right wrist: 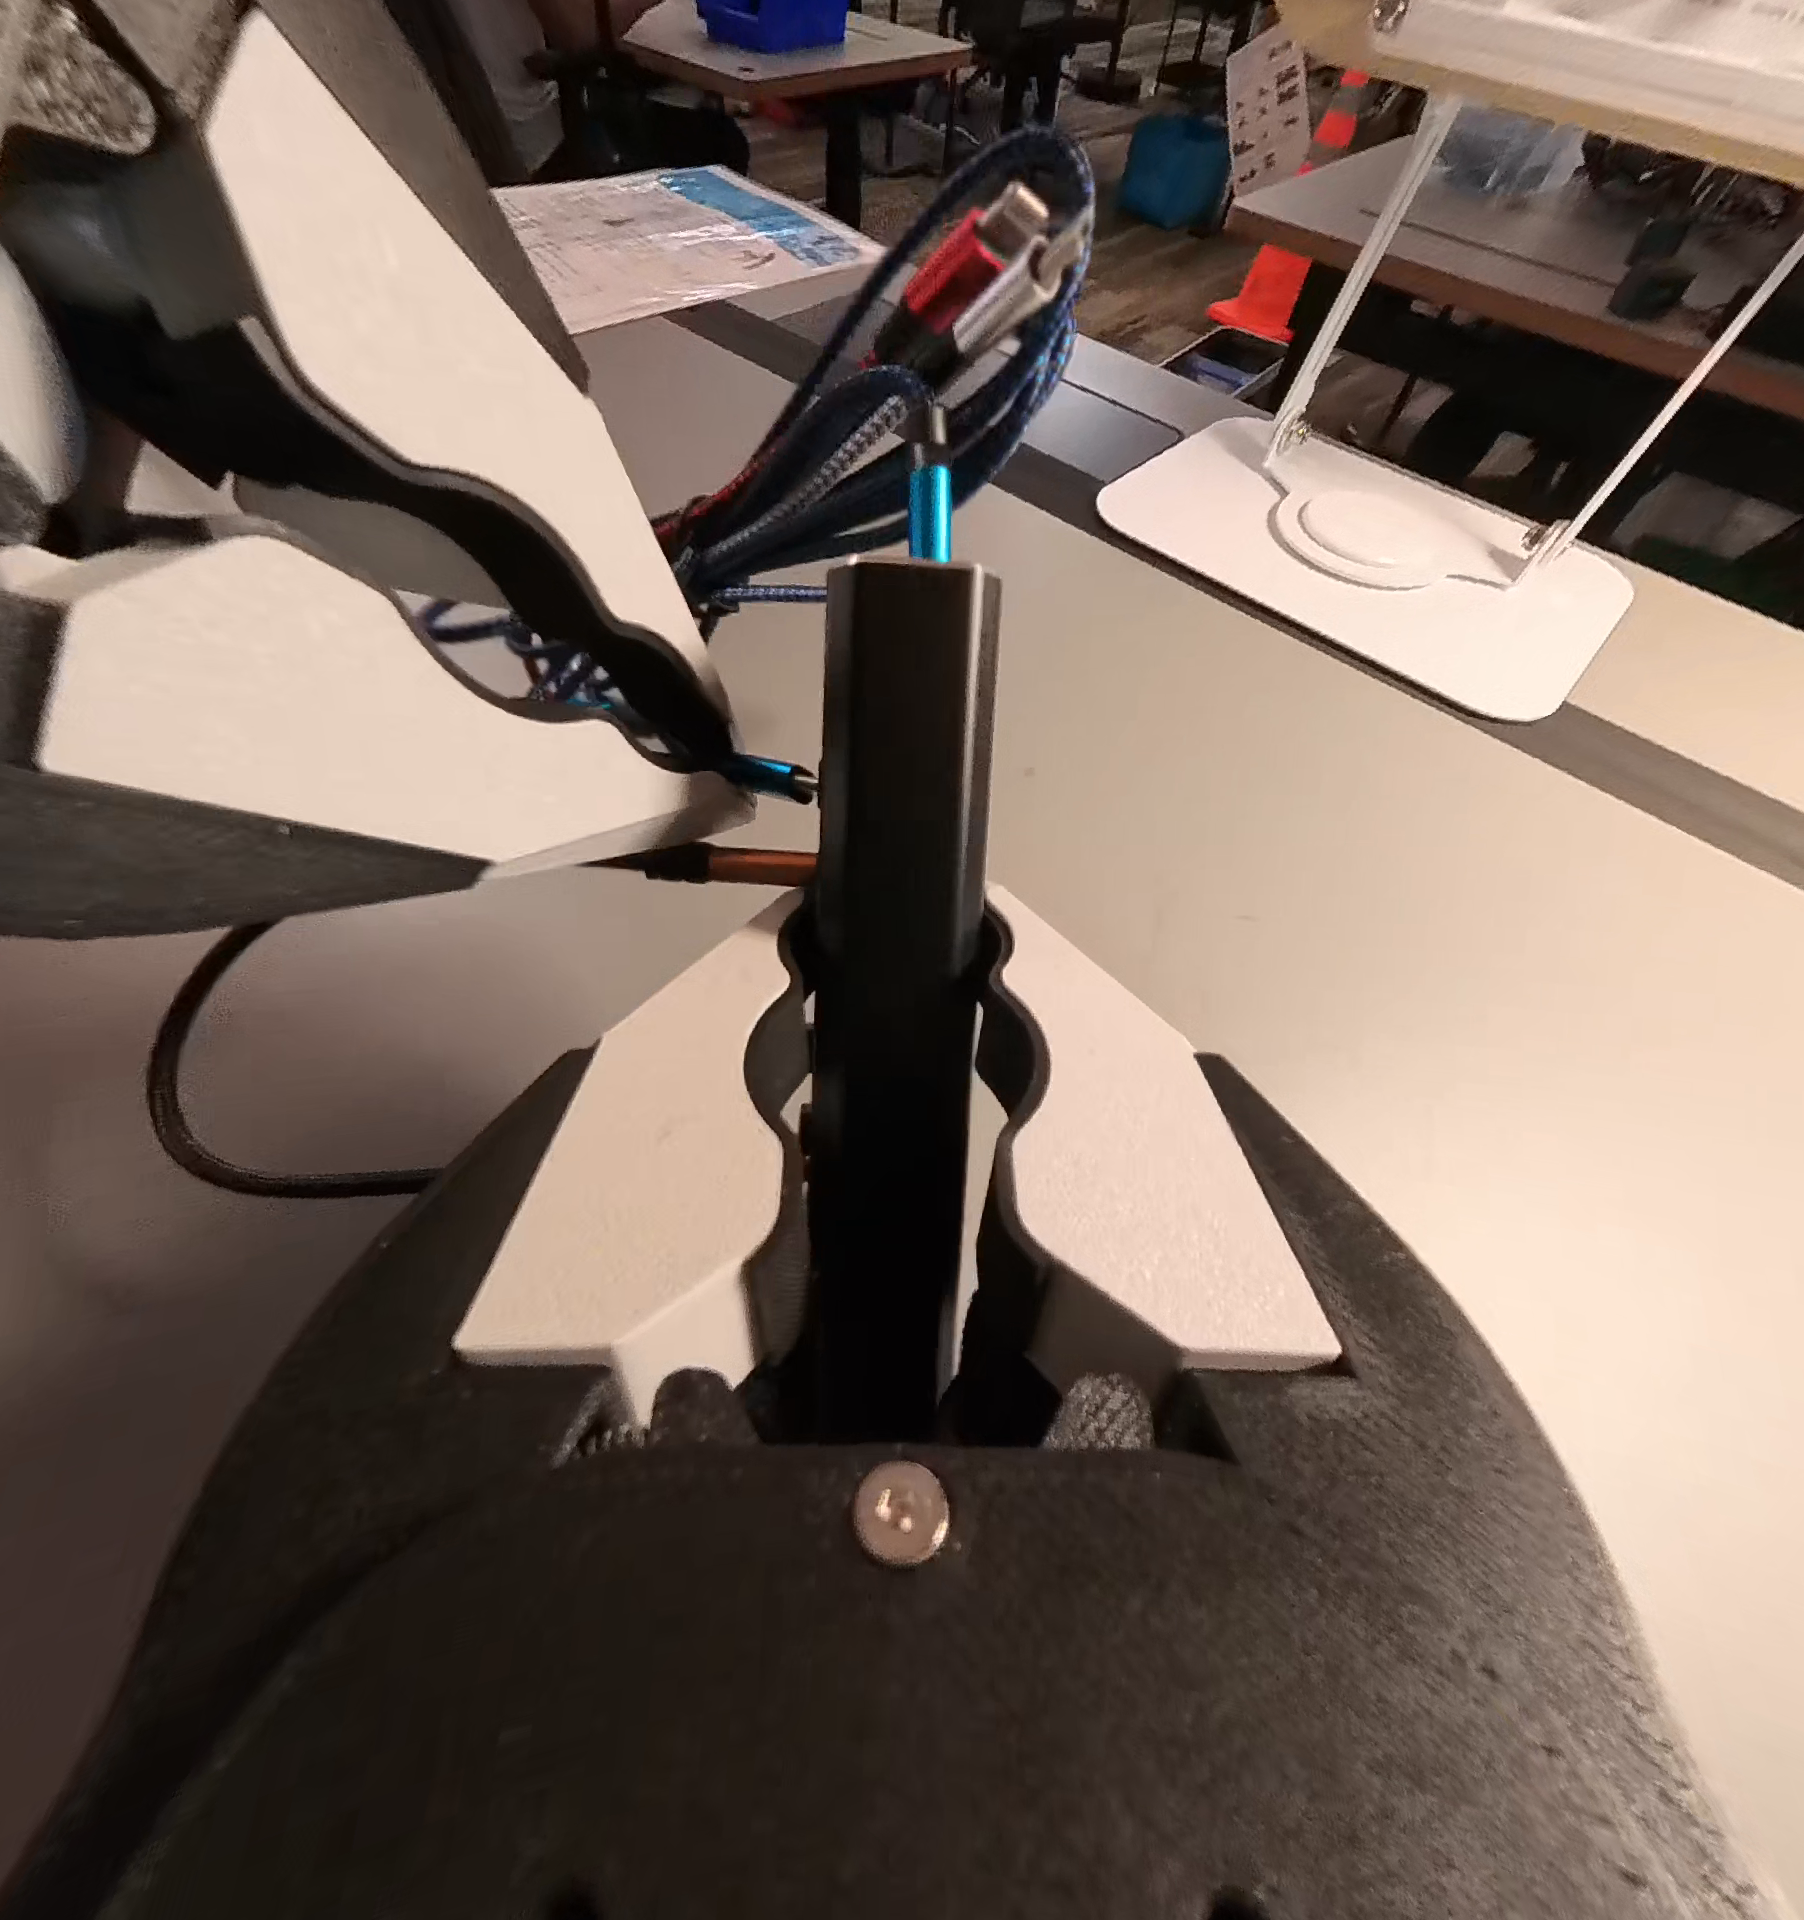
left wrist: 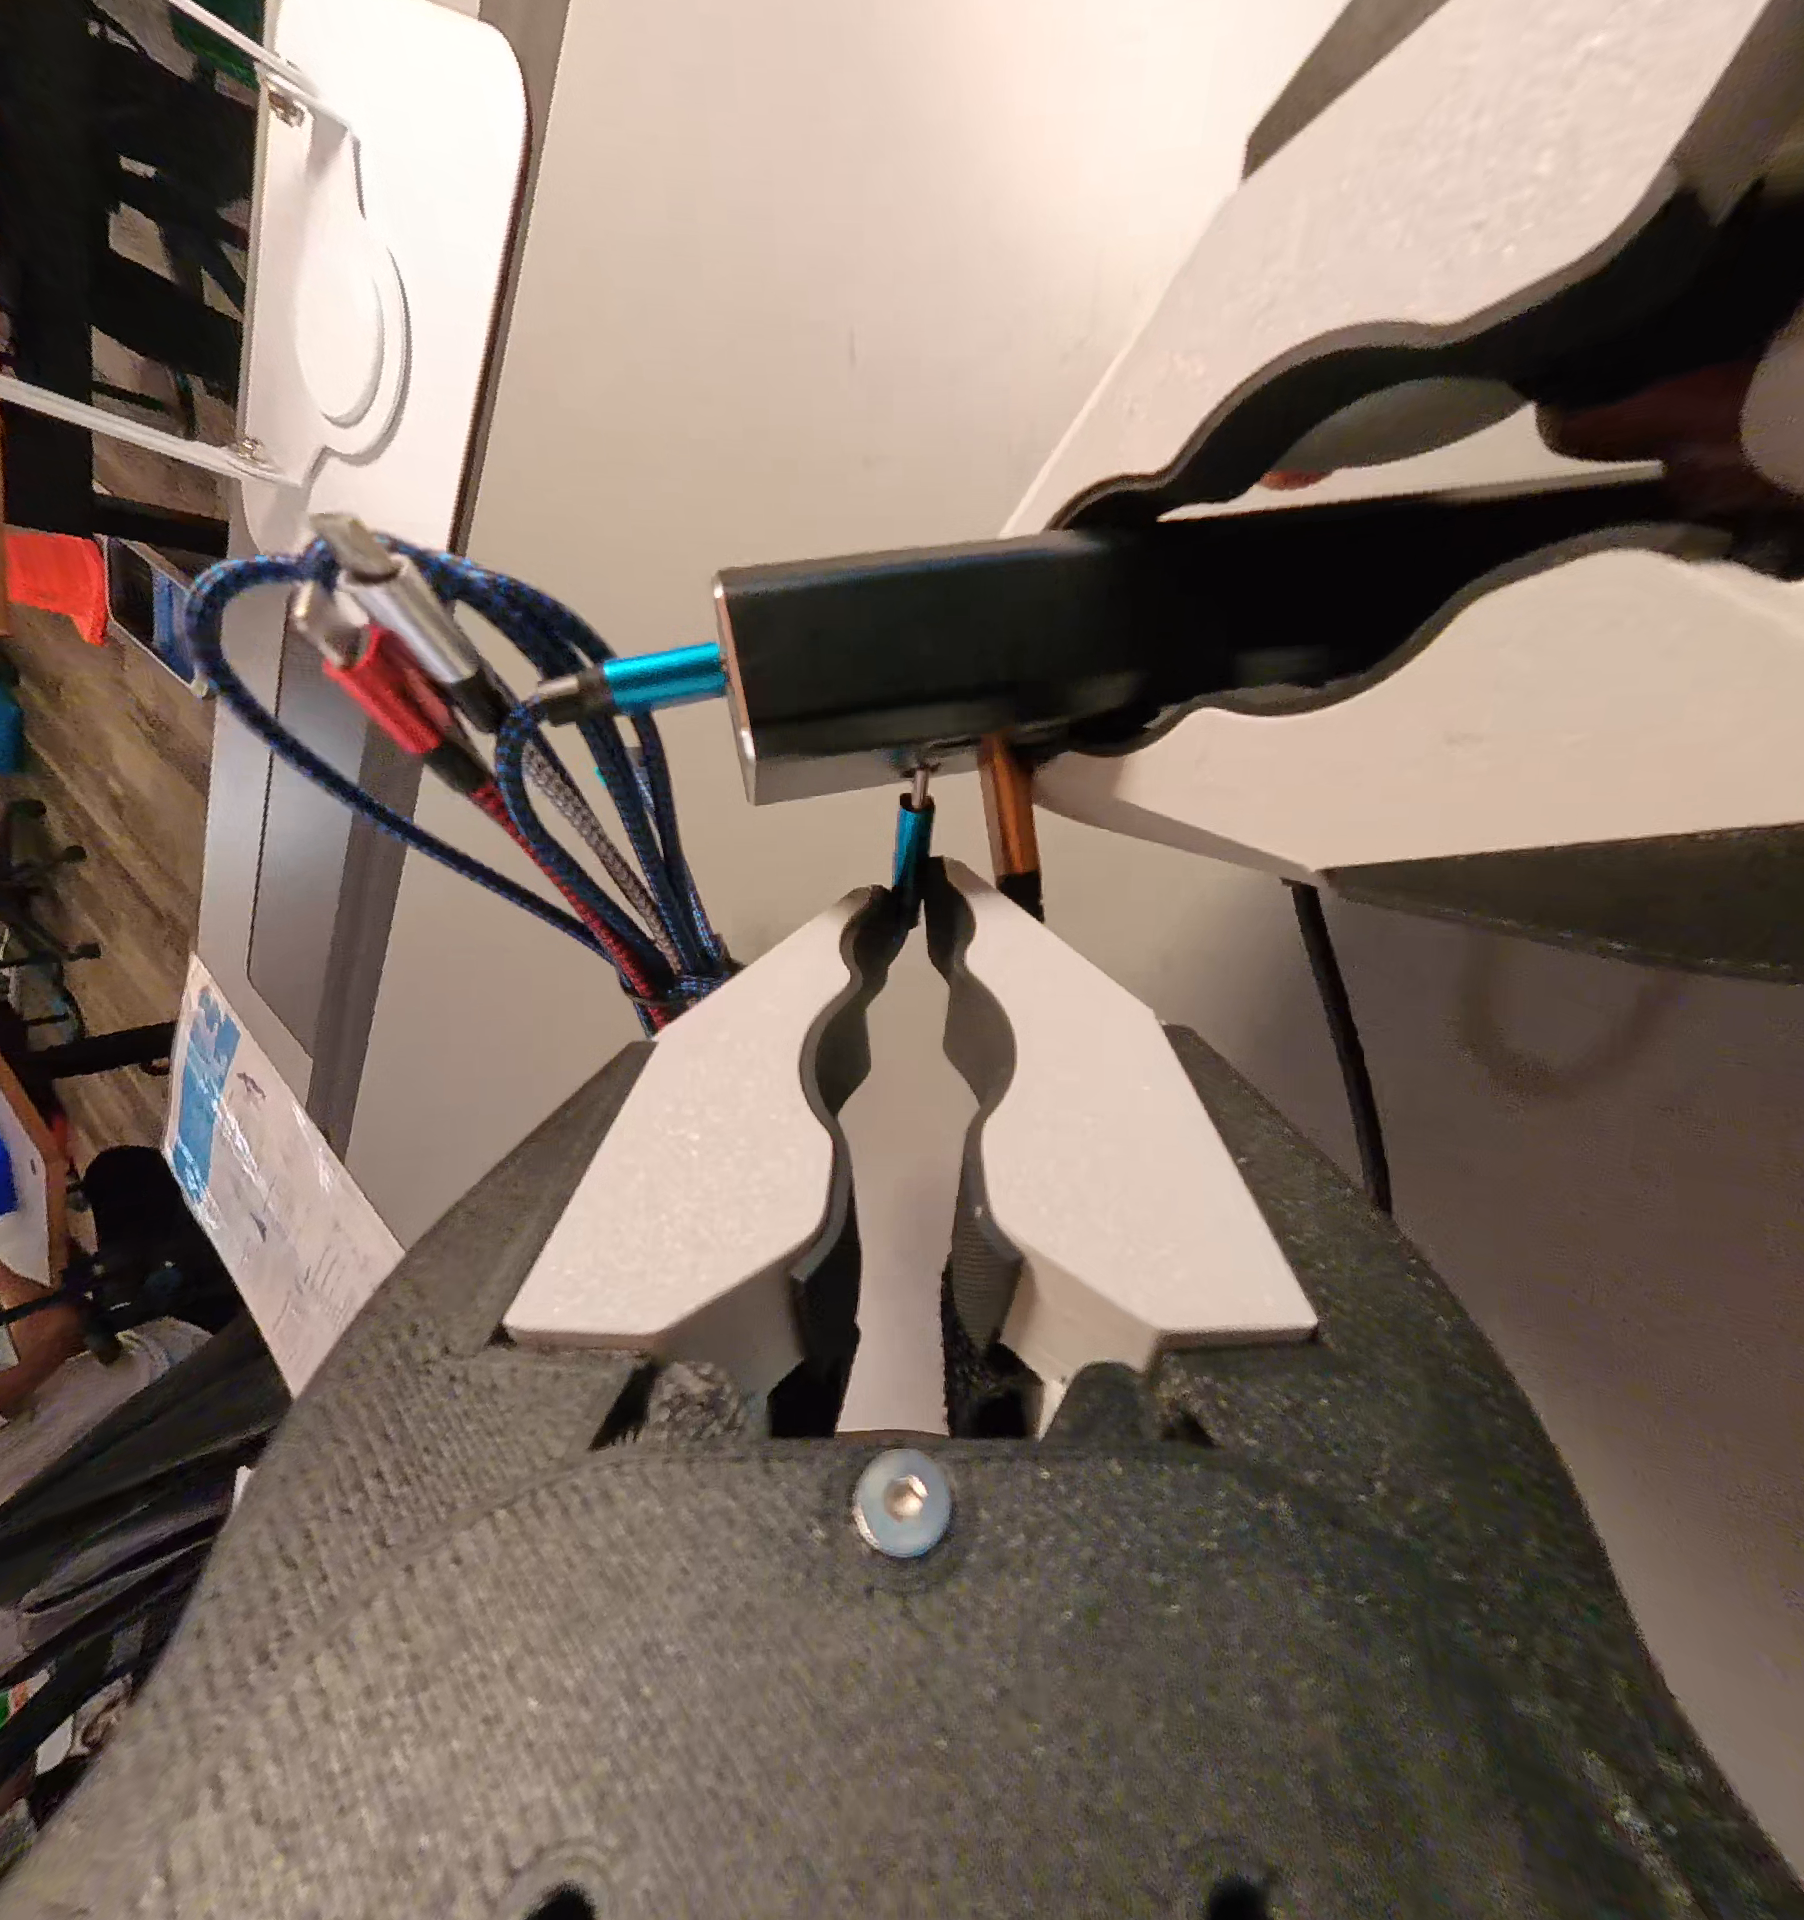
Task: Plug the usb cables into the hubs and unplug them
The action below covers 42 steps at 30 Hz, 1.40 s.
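Hub: the dark USB hub [right wrist: 903,831] stands clamped between the right gripper [right wrist: 893,940] fingers, its long axis running toward 12 o'clock in the right wrist view, lifted clear of the pale counter [right wrist: 1397,987].
Left fingers: the left gripper [left wrist: 913,899] is pinched on a small blue plug [left wrist: 910,847], which points to 12 o'clock at the hub's long side.
Key relation: the plug's tip sits at a side port; whether seated or just out cannot be told. Its axis crosses the hub's at a right angle.
Neighbours: a copper plug [left wrist: 1010,821] sits just beside at 1 o'clock; a second blue plug [left wrist: 664,675] enters the hub's end.
Spare cables: a braided bundle [left wrist: 441,686] hangs at 10 o'clock.
Nearer hand: the left.
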Tool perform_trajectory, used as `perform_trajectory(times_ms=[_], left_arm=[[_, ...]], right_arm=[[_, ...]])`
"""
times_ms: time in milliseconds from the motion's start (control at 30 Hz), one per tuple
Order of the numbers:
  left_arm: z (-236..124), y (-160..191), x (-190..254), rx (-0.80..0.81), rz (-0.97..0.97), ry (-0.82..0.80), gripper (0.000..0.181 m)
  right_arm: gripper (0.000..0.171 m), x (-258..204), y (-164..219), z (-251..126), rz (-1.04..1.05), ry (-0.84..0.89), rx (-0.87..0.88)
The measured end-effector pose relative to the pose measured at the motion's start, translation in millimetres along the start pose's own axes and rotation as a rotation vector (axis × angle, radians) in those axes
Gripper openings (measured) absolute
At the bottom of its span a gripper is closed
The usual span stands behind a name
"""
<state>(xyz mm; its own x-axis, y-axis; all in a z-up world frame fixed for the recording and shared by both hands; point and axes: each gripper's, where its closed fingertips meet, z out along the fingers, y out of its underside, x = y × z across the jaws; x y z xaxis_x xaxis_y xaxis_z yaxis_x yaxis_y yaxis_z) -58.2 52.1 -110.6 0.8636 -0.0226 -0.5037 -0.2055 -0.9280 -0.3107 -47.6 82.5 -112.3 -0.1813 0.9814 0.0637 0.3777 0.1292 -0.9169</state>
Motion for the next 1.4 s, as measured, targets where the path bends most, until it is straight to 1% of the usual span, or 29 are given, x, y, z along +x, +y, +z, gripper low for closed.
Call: perform_trajectory(times_ms=[133, 267, 400, 600, 733, 833, 967, 1067, 1333, 1400], left_arm=[[5.5, -3.6, -3.1, 0.034, -0.025, -0.005, 0.009], [8.9, -4.5, -2.6, 0.099, -0.046, 0.026, 0.009], [9.9, -2.5, -1.9, 0.134, -0.047, 0.036, 0.009], [13.5, -0.7, 0.5, 0.132, -0.081, 0.05, 0.008], [24.2, -0.5, 2.0, 0.134, -0.086, 0.052, 0.008], [30.5, -5.1, -0.5, 0.205, -0.083, 0.048, 0.011], [35.0, -17.4, -2.7, 0.386, -0.077, 0.083, 0.012], [35.4, -21.1, -2.9, 0.492, -0.093, 0.128, 0.013], [24.2, -25.5, -5.1, 0.724, -0.075, 0.143, 0.017], [20.4, -24.3, -4.4, 0.758, -0.07, 0.153, 0.018]], right_arm=[[0.026, 3.5, 0.8, 3.1, 0.024, -0.02, -0.009], [0.026, 3.4, 3.5, 5.4, 0.018, -0.065, -0.036], [0.027, 1.5, 5.2, 6.7, -0.048, -0.064, -0.059], [0.026, 3.7, 1.6, 8.0, -0.213, 0.025, -0.072], [0.026, 6.8, 8.0, 13.0, -0.225, 0.018, -0.098], [0.026, 9.9, 10.5, 14.2, -0.19, -0.024, -0.12], [0.027, 14.4, 12.7, 15.5, -0.129, -0.084, -0.134], [0.026, 15.9, 13.6, 16.7, -0.092, -0.13, -0.139], [0.027, 18.4, 12.9, 20.5, -0.046, -0.165, -0.137], [0.027, 18.3, 12.8, 20.3, -0.042, -0.171, -0.134]])
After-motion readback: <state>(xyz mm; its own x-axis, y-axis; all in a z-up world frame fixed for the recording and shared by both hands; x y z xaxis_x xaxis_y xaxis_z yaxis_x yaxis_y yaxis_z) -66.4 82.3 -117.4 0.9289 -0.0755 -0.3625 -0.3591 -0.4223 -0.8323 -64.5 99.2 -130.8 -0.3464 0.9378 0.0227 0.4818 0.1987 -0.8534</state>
